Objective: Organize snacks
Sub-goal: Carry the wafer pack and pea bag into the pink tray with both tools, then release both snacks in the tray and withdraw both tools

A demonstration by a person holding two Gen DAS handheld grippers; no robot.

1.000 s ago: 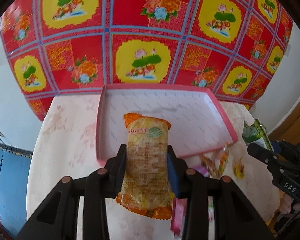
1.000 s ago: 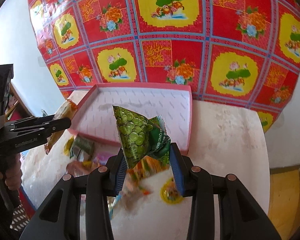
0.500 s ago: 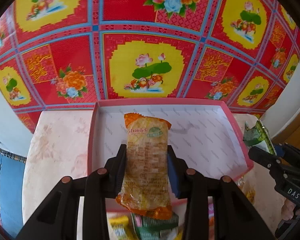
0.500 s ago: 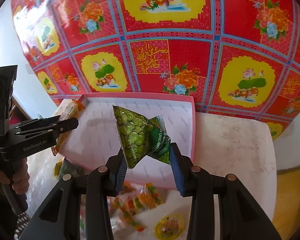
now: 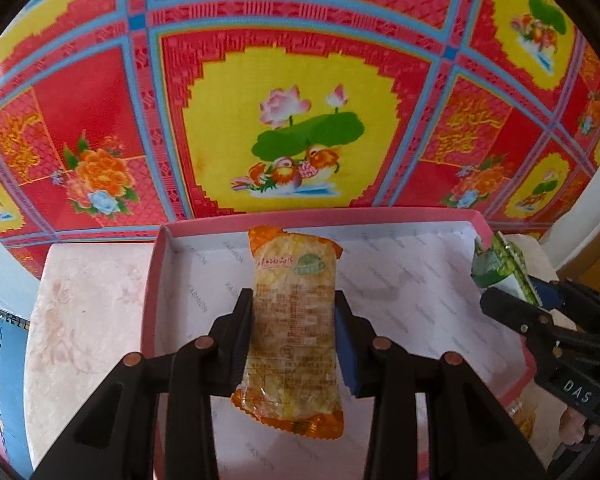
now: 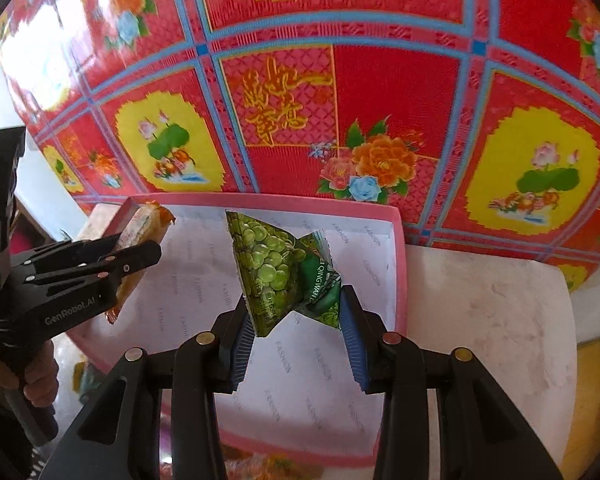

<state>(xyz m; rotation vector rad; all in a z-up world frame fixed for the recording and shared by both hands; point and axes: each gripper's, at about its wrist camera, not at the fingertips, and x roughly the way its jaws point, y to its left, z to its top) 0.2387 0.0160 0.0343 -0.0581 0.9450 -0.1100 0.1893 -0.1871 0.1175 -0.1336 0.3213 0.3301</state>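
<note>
- A pink tray (image 5: 152, 300) with white lining sits on the pale table (image 5: 84, 320), backed by a red flowered cloth (image 5: 292, 80); loose snacks (image 6: 272, 466) lie at its near edge.
- My left tongs (image 5: 294, 326) pinch an orange cracker pack (image 5: 294, 328), held lengthwise above the tray's floor.
- My right tongs (image 6: 296, 320) pinch a green pea bag (image 6: 278, 264) by its lower corner, also over the tray, right of the other pair.

An orange-ended pastry packet (image 5: 294, 332) and a crumpled green grape-printed packet (image 6: 286, 270) hung above the pink tray (image 6: 401, 272).
</note>
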